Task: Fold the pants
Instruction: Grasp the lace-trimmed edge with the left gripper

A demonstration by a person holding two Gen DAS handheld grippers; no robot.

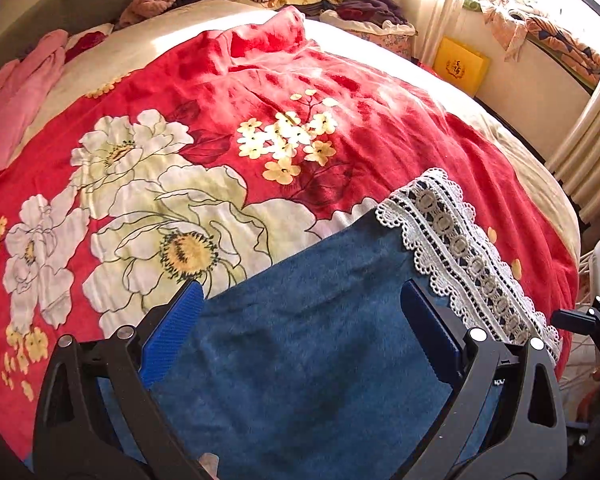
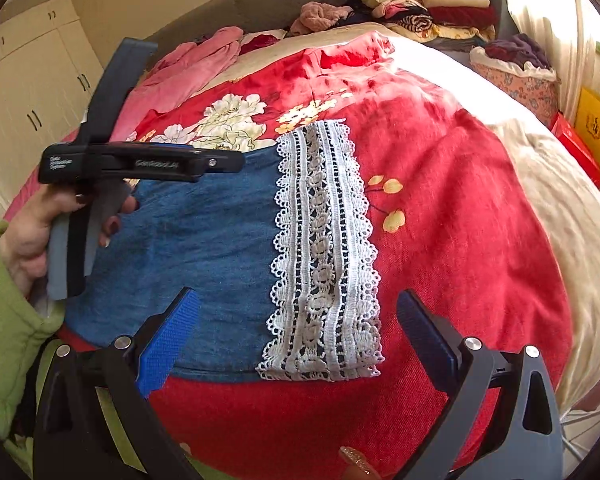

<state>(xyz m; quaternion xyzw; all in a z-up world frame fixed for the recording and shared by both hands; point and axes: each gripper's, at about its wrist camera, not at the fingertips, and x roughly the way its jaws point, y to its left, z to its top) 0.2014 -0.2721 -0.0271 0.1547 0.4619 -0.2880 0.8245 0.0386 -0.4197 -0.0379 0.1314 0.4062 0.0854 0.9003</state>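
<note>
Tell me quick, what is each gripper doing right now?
Left gripper: open, over the blue denim pants, holding nothing.
Right gripper: open, over the pants' white lace trim, holding nothing.

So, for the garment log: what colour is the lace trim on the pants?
White lace trim on blue denim; right wrist view shows it best.

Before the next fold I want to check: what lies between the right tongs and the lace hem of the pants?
Only bare red blanket separates the open right tongs from the lace hem, seen in the right wrist view.

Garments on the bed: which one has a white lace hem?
The blue denim pants lying flat on the red floral blanket; their white lace hem sets them apart from the plain pink garment near the headboard.
</note>
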